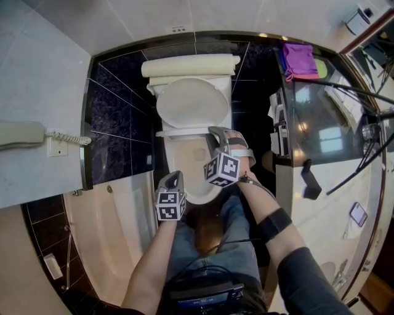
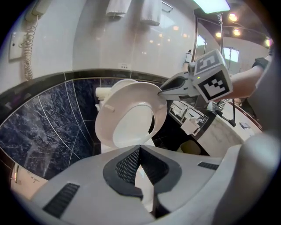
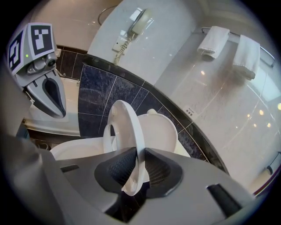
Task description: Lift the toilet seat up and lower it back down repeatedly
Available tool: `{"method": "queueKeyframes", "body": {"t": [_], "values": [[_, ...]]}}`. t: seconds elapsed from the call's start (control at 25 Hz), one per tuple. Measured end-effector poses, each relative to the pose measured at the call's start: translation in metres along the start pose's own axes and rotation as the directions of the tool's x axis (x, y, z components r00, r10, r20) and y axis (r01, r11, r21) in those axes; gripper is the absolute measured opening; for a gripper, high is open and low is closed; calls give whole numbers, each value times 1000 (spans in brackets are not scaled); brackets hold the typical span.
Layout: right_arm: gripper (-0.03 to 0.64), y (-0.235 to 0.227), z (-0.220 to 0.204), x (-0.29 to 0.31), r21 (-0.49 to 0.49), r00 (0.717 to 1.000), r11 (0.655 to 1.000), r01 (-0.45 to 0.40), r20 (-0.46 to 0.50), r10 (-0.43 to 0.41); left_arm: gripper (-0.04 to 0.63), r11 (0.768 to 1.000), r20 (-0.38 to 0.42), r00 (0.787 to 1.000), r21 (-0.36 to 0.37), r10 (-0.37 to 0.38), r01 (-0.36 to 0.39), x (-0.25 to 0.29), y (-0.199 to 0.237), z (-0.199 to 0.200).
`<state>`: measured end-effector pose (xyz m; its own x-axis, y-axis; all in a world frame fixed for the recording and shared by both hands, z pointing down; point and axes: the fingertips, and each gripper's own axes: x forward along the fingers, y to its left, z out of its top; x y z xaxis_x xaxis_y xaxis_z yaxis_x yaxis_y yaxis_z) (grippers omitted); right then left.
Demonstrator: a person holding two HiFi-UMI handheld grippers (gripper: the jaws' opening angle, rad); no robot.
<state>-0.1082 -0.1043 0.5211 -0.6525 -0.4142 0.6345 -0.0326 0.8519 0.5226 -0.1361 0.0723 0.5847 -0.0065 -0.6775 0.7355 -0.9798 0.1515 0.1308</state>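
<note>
Bathroom (toilet (image 1: 191, 104), bathtub (image 1: 111, 227), hung towels (image 3: 213, 40))

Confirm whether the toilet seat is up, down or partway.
Partway: the toilet seat stands tilted on edge, off the bowl and short of the raised lid, its rim clamped in the right gripper.

- Head view: the wall phone (image 1: 21, 134) runs off the left edge.
- The right gripper (image 1: 223, 132) covers the toilet bowl (image 1: 183, 159) on its right side there, and the person's legs (image 1: 212, 231) hide its near rim.
- Left gripper view chops both towels (image 2: 151, 11) at the top.
- Right gripper view: the toilet seat (image 3: 128, 132) has its near edge buried between the pads (image 3: 116, 169).
- Far wall plate (image 3: 189, 112): too tiny to read.
</note>
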Motion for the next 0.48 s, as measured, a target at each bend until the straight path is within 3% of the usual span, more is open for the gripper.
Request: {"method": "queueKeyframes", "body": {"t": [0.32, 0.48], "values": [[83, 78, -19, -41, -43, 998, 999, 7, -54, -9, 0, 997, 1, 998, -39, -68, 67, 8, -17, -30], [83, 105, -28, -51, -66, 997, 998, 9, -77, -14, 0, 997, 0, 997, -20, -79, 79, 12, -16, -42]]}}
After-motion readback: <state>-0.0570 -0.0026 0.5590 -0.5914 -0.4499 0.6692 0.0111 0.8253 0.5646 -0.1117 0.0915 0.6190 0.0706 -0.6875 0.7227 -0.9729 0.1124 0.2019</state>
